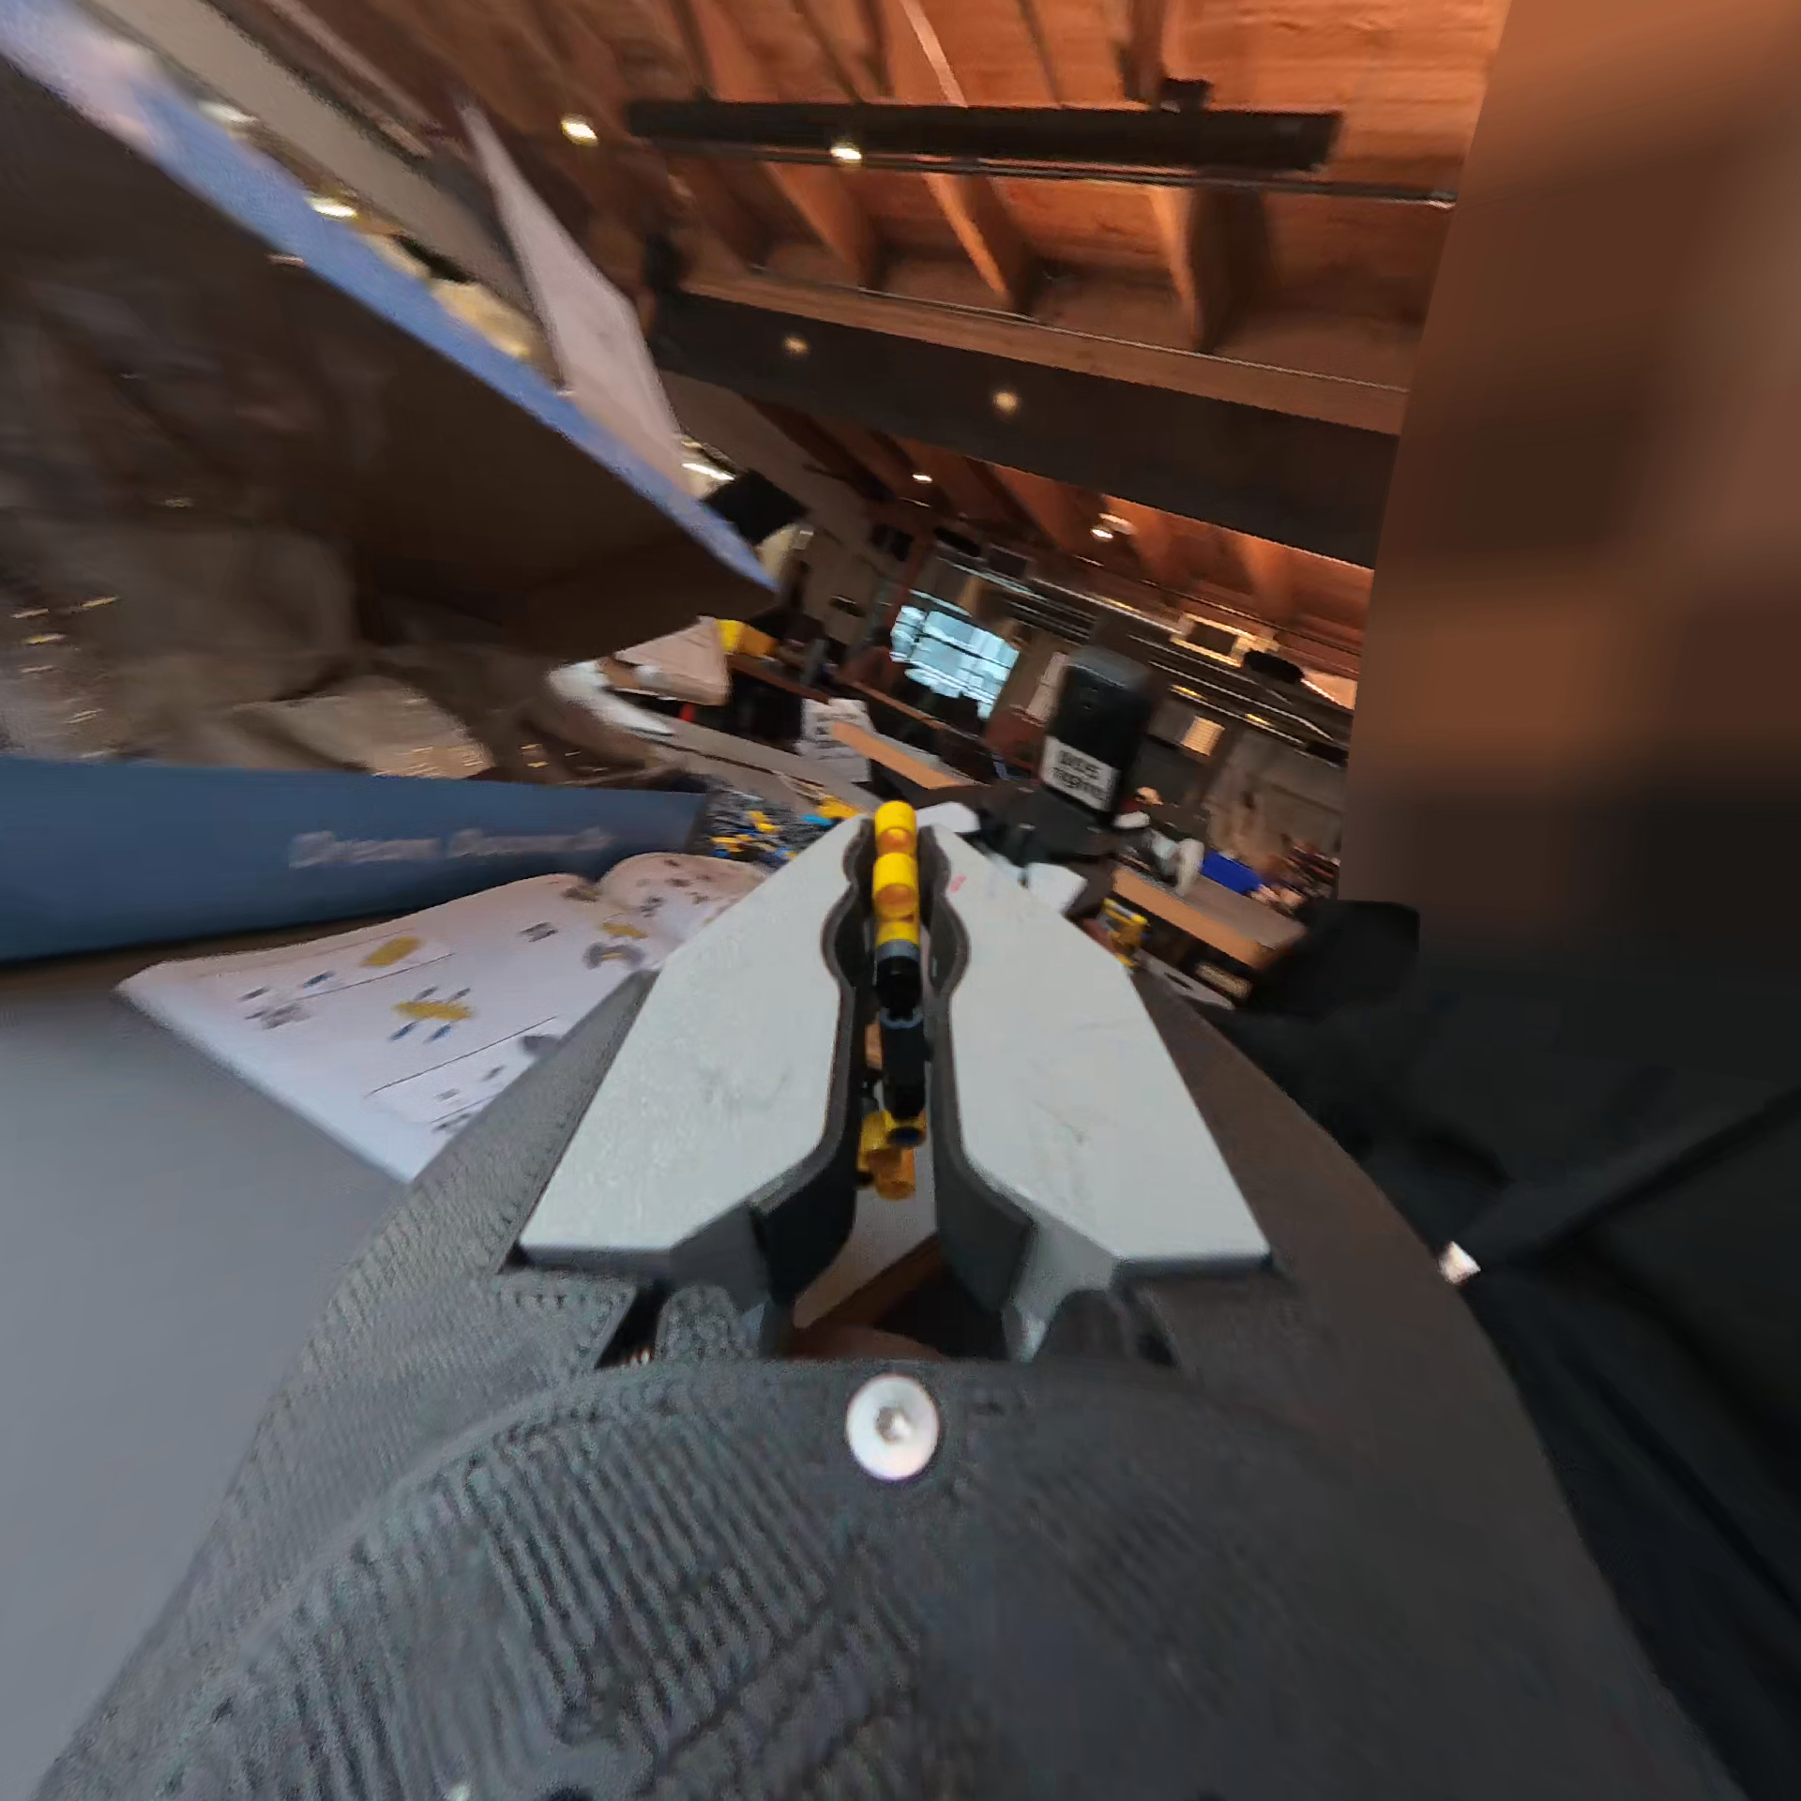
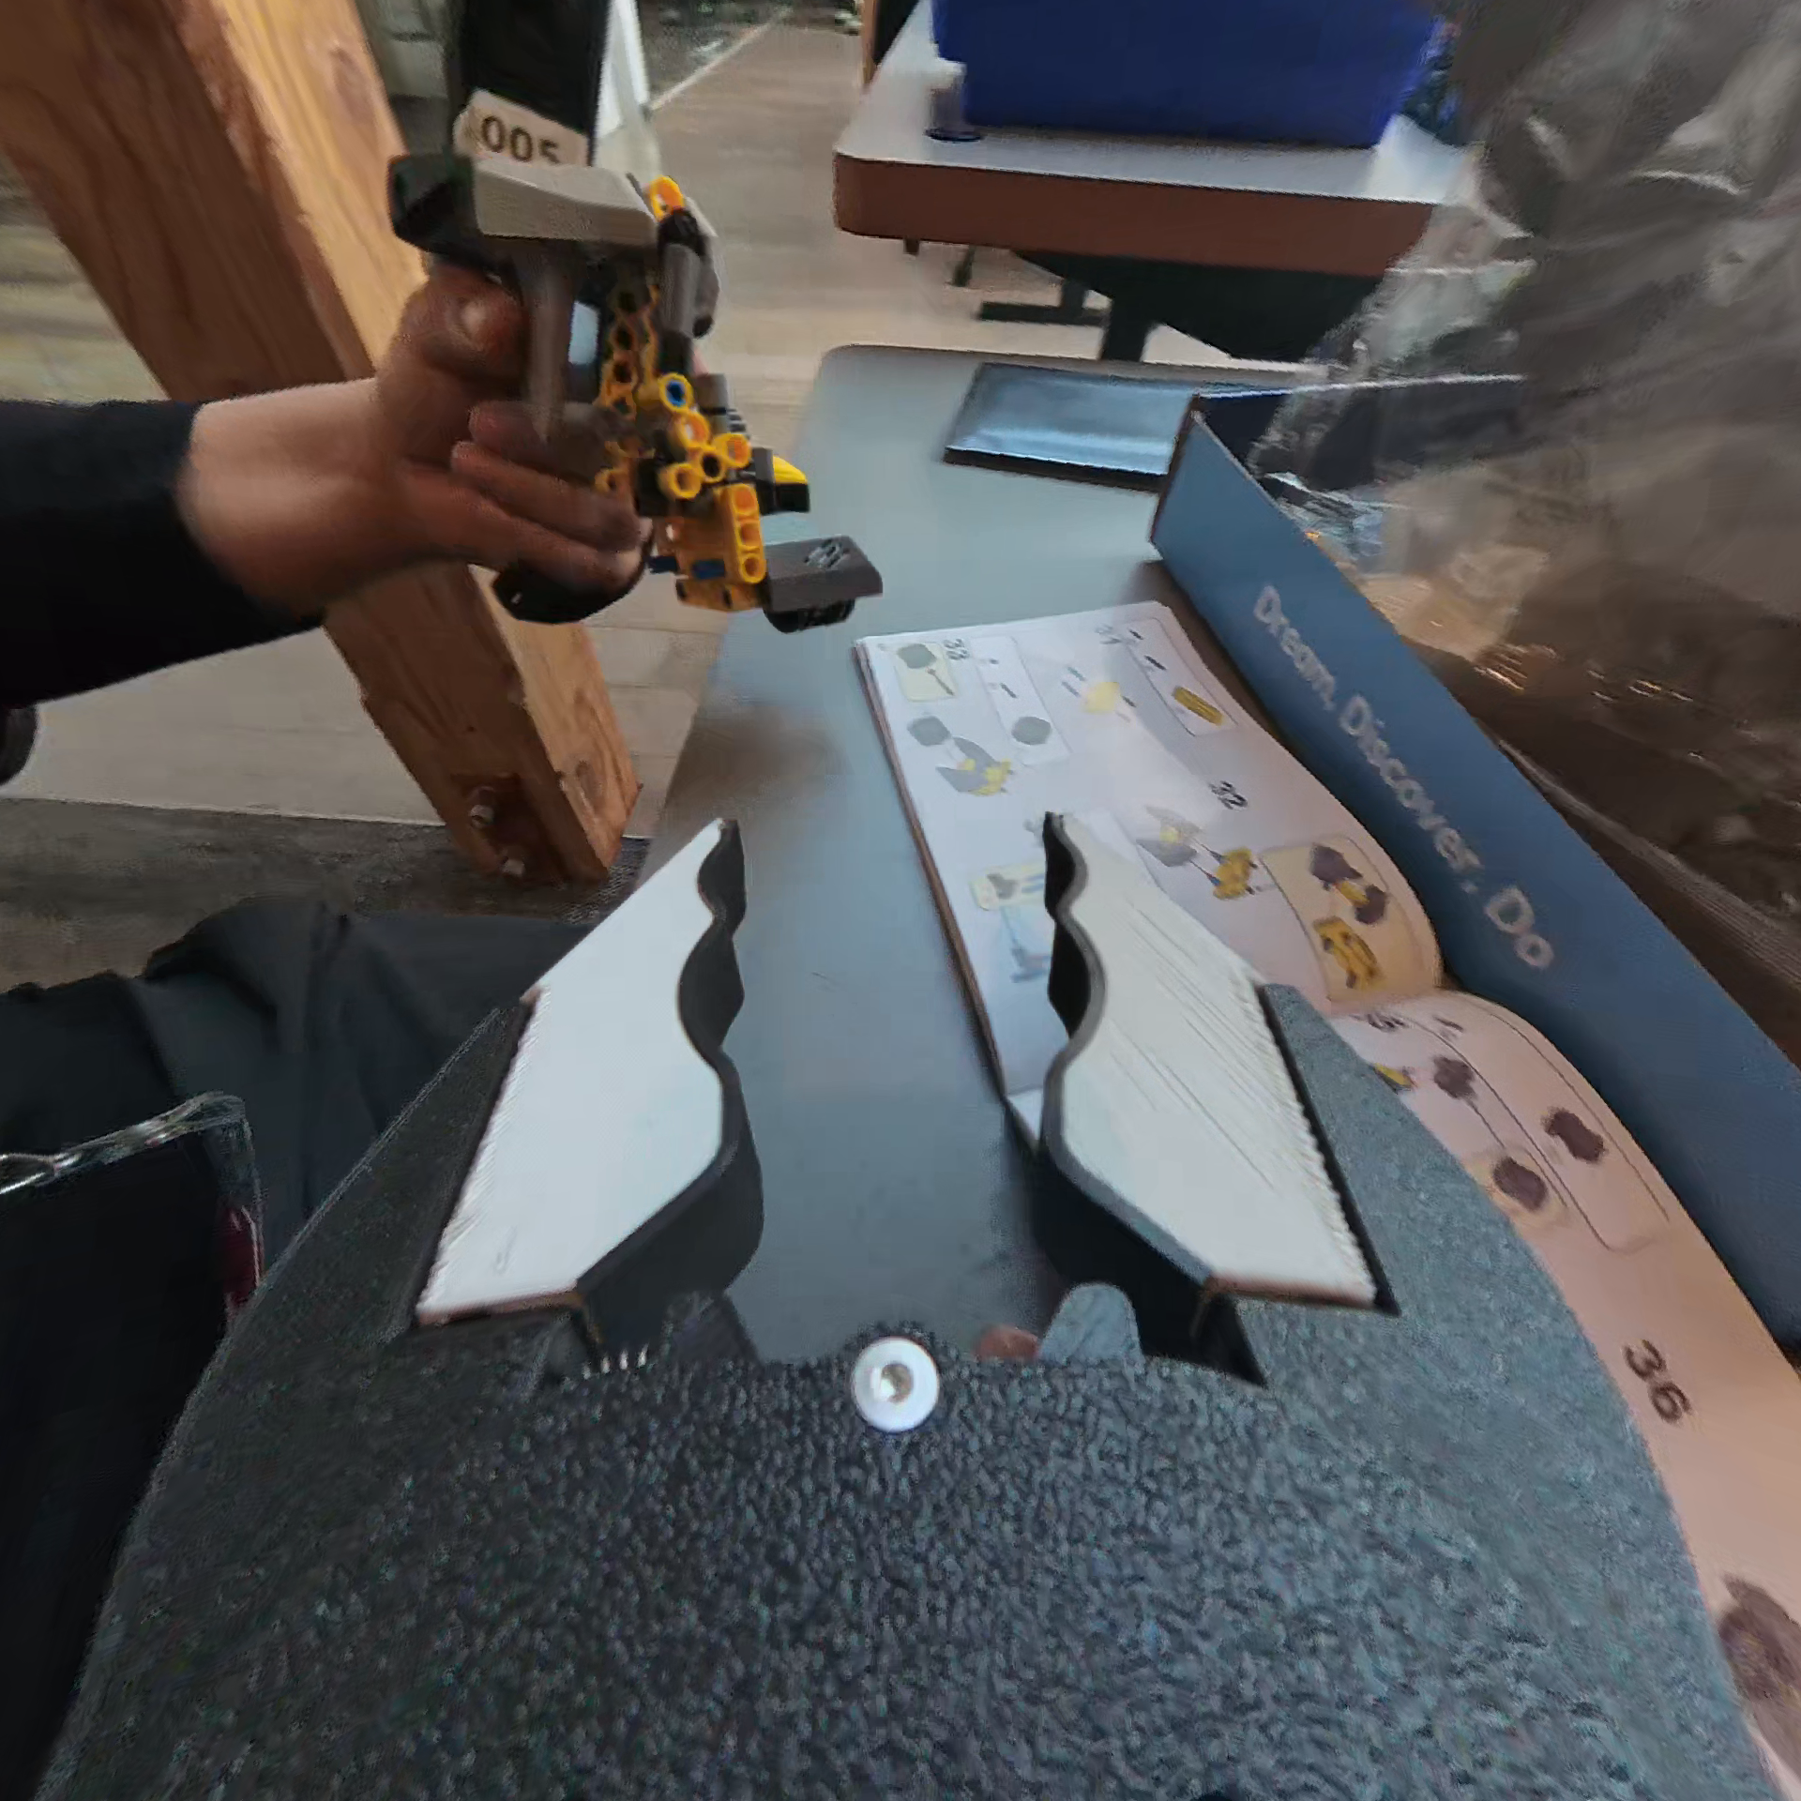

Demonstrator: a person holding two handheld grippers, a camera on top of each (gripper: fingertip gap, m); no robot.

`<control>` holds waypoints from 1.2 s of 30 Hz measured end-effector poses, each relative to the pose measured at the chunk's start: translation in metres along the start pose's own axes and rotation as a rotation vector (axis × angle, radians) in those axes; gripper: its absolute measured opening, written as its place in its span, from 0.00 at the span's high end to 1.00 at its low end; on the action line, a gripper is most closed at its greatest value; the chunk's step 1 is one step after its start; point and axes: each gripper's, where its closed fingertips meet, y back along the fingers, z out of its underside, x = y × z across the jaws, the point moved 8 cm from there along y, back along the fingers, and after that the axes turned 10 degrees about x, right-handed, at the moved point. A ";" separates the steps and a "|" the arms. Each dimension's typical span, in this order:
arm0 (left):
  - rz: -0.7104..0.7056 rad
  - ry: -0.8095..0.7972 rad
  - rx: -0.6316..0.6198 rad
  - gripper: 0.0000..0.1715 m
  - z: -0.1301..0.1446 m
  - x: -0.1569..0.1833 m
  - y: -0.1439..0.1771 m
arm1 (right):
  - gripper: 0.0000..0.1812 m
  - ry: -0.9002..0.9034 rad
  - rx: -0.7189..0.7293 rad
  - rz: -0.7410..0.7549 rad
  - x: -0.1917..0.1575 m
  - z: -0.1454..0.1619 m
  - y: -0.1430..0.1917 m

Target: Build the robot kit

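My left gripper (image 1: 895, 833) is shut on a yellow and black toy brick model (image 1: 895, 901), raised and tilted up toward the ceiling. In the right wrist view the same model (image 2: 702, 468) hangs from the left gripper (image 2: 682, 244) in a person's hand (image 2: 390, 487), above the left edge of the grey table (image 2: 838, 926). My right gripper (image 2: 887, 838) is open and empty, low over the table, with its right finger over an open instruction booklet (image 2: 1121, 741). The booklet also shows in the left wrist view (image 1: 409, 1014).
A blue box (image 2: 1462, 780) with a clear plastic bag (image 2: 1608, 390) in it stands right of the booklet; its raised flap (image 1: 390, 390) shows in the left wrist view. A wooden post (image 2: 292, 390) rises at the left. Another table (image 2: 1121, 195) with a blue bin stands behind. My right fingertips sit around 15 cm from my left ones.
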 end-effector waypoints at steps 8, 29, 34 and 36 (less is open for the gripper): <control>-0.490 0.121 0.131 0.97 -0.017 -0.046 0.017 | 0.70 -0.077 0.040 0.221 0.030 0.002 0.022; -0.452 0.320 0.272 0.97 -0.019 -0.054 0.045 | 0.72 -0.075 -0.014 0.157 0.020 0.005 0.009; -0.455 0.358 0.298 0.97 -0.019 -0.054 0.047 | 0.72 -0.079 -0.011 0.154 0.019 0.005 0.010; -0.459 0.345 0.285 0.97 -0.020 -0.053 0.047 | 0.72 -0.066 -0.016 0.158 0.018 0.004 0.010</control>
